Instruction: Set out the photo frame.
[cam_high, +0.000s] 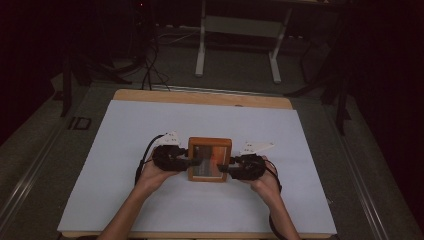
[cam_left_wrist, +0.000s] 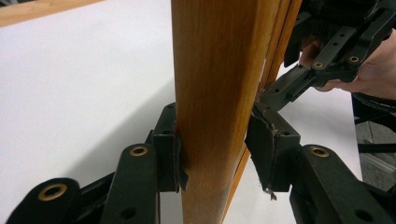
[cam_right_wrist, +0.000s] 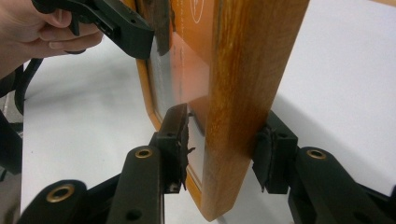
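A wooden picture frame is held near the middle of the white sheet that covers the table, with a hand on each side of it. The left gripper is set across the frame's left edge: in the left gripper view one pad is pressed against the wood, while the other pad stands just off it, a thin gap showing, so that side is judged loose rather than clamped. The right gripper is set across the opposite edge; in the right gripper view the outer pad is pressed against the back of the wood, and the inner pad appears to meet the glass side, so a grip is judged there, with the jaws about half spread. In the gripper views the frame is seen edge-on, with its glass face turned toward the person's side and tilted up. Whether its lower edge rests on the sheet cannot be told. The frame is close to square, so no long axis is plain; its top edge runs left to right across the table. For the step in hand, which looks like steadying or setting the frame, both sides are best kept level, pressure kept on the wood and not the glass, and the loose left side either closed firmly or drawn clear before anything is moved, so that a twist or slip is avoided.
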